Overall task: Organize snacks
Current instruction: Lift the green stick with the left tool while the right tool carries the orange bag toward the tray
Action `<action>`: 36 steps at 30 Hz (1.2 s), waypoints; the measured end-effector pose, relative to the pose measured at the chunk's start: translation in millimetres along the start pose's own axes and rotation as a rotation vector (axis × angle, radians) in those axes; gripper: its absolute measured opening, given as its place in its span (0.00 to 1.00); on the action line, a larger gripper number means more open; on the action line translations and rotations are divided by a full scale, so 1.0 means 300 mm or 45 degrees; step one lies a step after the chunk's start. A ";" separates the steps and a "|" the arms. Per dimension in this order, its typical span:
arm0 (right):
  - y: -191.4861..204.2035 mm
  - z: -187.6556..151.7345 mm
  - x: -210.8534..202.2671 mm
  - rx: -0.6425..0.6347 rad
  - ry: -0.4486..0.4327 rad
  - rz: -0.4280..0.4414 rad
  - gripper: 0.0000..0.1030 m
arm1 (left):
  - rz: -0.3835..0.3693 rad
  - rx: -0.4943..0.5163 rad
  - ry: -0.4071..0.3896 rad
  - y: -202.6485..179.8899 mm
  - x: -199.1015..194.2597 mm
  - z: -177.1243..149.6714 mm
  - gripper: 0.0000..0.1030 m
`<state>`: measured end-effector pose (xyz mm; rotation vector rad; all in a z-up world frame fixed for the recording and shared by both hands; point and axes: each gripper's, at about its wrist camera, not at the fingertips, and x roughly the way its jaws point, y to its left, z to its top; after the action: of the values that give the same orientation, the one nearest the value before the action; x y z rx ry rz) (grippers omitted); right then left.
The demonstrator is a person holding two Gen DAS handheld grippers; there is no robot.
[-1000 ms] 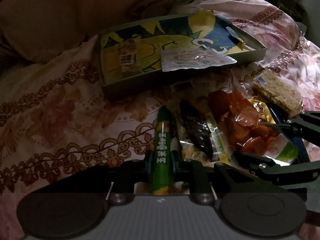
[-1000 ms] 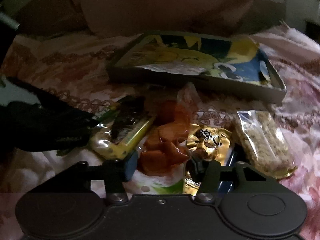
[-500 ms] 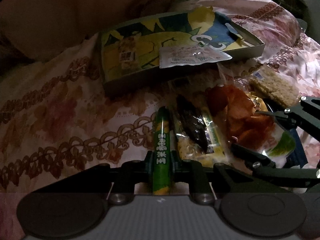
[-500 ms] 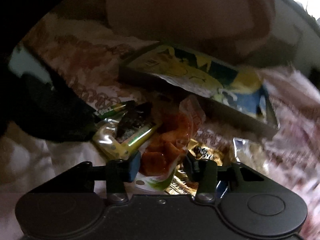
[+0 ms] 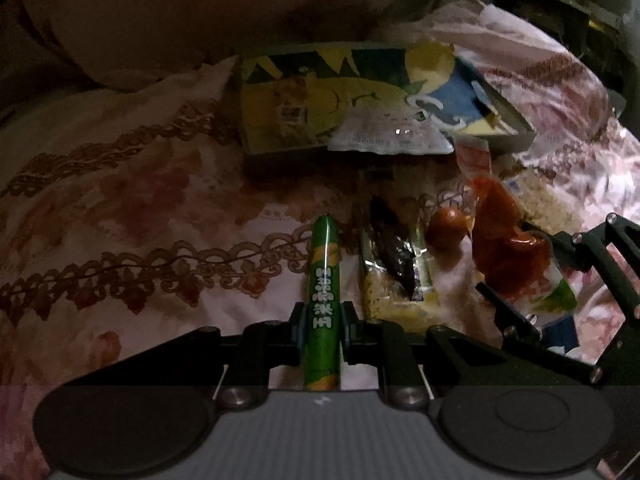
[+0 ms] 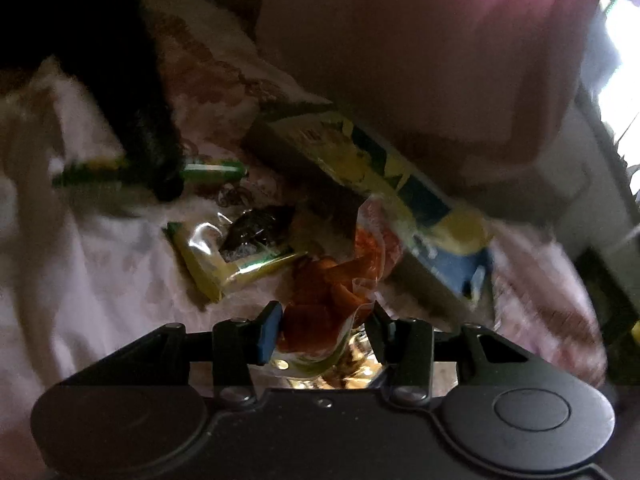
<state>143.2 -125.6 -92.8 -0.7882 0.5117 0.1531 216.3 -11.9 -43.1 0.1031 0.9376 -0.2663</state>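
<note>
My left gripper (image 5: 322, 316) is shut on a green stick snack (image 5: 323, 280) and holds it over the floral bedspread. My right gripper (image 6: 326, 328) is shut on a clear bag of orange-red snacks (image 6: 320, 304) and lifts it; that bag shows at the right of the left wrist view (image 5: 504, 248). A shallow yellow and blue printed box (image 5: 304, 108) lies beyond, with a clear packet (image 5: 388, 136) resting over its front edge. A yellow packet with a dark bar (image 5: 394, 268) lies between the two grippers. One orange piece (image 5: 446, 226) lies loose on the cloth.
A pale crumbly bar in clear wrap (image 5: 548, 204) lies at the right near the box. A gold foil packet (image 6: 360, 364) sits under the right gripper. A large pillow (image 5: 180, 12) rises behind the box. The bedspread (image 5: 120, 220) is rumpled.
My right gripper has lifted and tilted with the orange snack bag, which now hangs above the cloth. An orange piece now lies uncovered. My left gripper has pulled back a little, still holding the green stick.
</note>
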 end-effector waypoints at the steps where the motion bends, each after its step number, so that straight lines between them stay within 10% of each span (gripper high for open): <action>1: 0.007 -0.002 -0.008 -0.036 -0.013 -0.026 0.45 | 0.000 -0.007 -0.011 0.003 -0.008 0.001 0.17; 21: -0.194 0.060 0.002 0.125 -0.171 -0.176 0.46 | 0.006 -0.178 -0.428 0.025 -0.036 0.132 0.18; 36: -0.398 0.104 0.309 0.460 -0.134 -0.099 0.46 | -0.069 -0.160 -0.400 -0.066 0.238 0.428 0.18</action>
<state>273.6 -192.2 -43.8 -0.4438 0.3932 0.0277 351.6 -69.9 -24.4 -0.0786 0.6435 -0.2638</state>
